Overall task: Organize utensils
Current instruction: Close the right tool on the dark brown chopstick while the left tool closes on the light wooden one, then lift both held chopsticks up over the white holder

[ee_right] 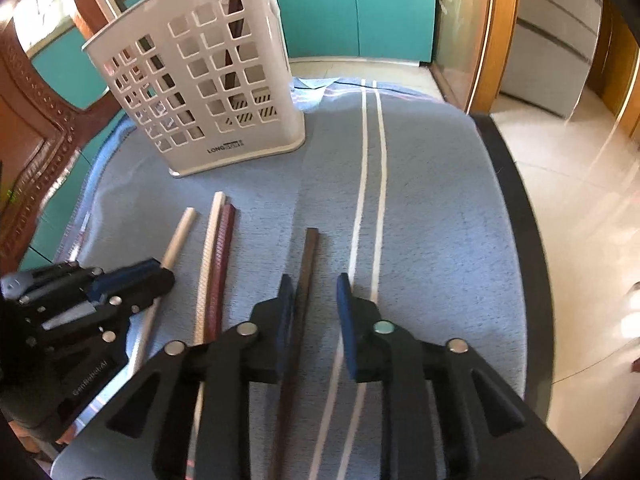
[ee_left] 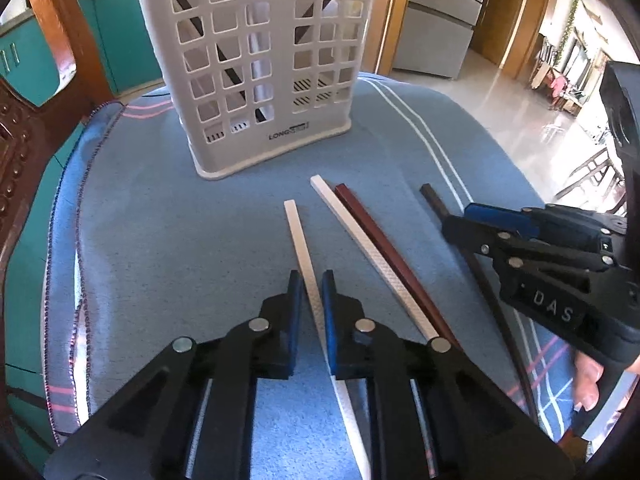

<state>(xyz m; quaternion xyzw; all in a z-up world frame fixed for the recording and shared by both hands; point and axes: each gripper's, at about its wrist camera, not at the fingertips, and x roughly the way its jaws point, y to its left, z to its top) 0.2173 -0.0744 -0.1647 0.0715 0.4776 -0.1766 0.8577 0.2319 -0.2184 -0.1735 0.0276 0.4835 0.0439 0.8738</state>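
Observation:
On the blue cloth lie a white chopstick, a second white one touching a red-brown one, and a dark brown one. My left gripper is shut on the first white chopstick, its blue pads tight against both sides. My right gripper straddles the dark brown chopstick. That stick rests against the left pad with a gap to the right pad. The white slotted basket stands upright behind them, with dark chopsticks leaning inside.
A carved wooden chair rises at the left beside the basket. The table's dark rim curves along the right, with tiled floor beyond. A person's thumb shows under the right gripper. Bare cloth lies to the right of the white stripes.

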